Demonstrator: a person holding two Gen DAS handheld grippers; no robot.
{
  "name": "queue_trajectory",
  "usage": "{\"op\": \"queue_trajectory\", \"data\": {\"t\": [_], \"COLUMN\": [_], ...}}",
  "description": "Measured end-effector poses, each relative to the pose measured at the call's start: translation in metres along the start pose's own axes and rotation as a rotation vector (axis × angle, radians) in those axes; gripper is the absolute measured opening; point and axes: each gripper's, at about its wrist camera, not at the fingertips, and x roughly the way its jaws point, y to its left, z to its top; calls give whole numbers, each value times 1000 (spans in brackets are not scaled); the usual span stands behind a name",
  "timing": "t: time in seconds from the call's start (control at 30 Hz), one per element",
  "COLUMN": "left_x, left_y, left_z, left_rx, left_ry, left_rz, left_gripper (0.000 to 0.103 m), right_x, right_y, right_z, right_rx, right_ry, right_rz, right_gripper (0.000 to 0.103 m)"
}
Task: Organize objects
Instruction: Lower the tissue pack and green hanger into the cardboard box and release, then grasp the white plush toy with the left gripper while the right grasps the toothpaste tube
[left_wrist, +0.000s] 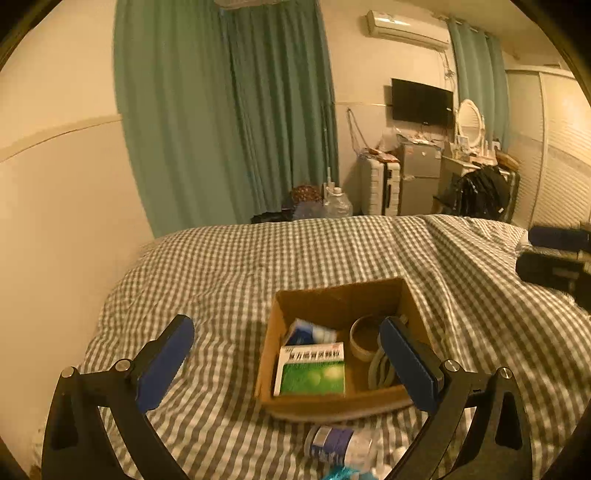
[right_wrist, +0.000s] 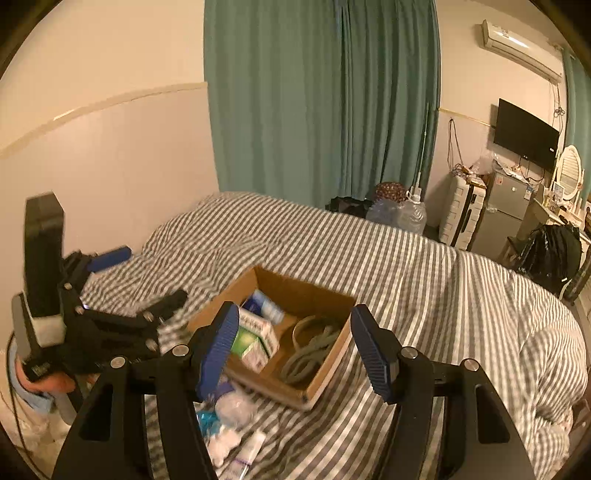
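An open cardboard box (left_wrist: 332, 295) (right_wrist: 306, 291) sits on the checked bed cover. Inside lie a green and white medicine carton (left_wrist: 312, 369) (right_wrist: 255, 341), a blue and white packet (left_wrist: 308, 330) (right_wrist: 264, 304), a tape roll (left_wrist: 364, 338) (right_wrist: 308, 328) and a coiled grey cable (left_wrist: 382, 367) (right_wrist: 306, 360). My left gripper (left_wrist: 286, 363) (right_wrist: 147, 275) hovers open just in front of the box, with nothing between its blue pads. My right gripper (right_wrist: 295, 345) is open too, above the box's near side. A small bottle (left_wrist: 338, 445) and a few plastic-wrapped items (right_wrist: 229, 410) lie on the cover before the box.
The bed cover (left_wrist: 295, 251) (right_wrist: 424, 280) stretches far behind and right of the box. A wall runs along the left, green curtains (left_wrist: 229, 110) hang behind. A suitcase, fridge (left_wrist: 419, 177) and dressing table stand past the bed's foot. A hand (right_wrist: 48, 382) holds the left gripper.
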Motion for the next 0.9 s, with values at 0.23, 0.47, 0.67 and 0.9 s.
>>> {"op": "queue_trajectory", "data": {"t": [0.23, 0.47, 0.67, 0.9], "left_x": [-10, 10, 33, 36], "left_y": [8, 12, 12, 7], "left_z": [-47, -109, -153, -177], "left_rx": [-42, -35, -48, -35], "left_ry": [37, 152, 272, 326], "left_rz": [16, 62, 63, 26], "left_gripper": [103, 103, 103, 103], "right_x": [16, 54, 100, 140], "right_y": [20, 37, 45, 59], "right_z": [-50, -94, -134, -175], "right_rx": [-14, -38, -71, -111], "right_ry": [66, 191, 367, 559], "right_rz": [26, 24, -40, -60], "right_gripper": [63, 63, 62, 53]}}
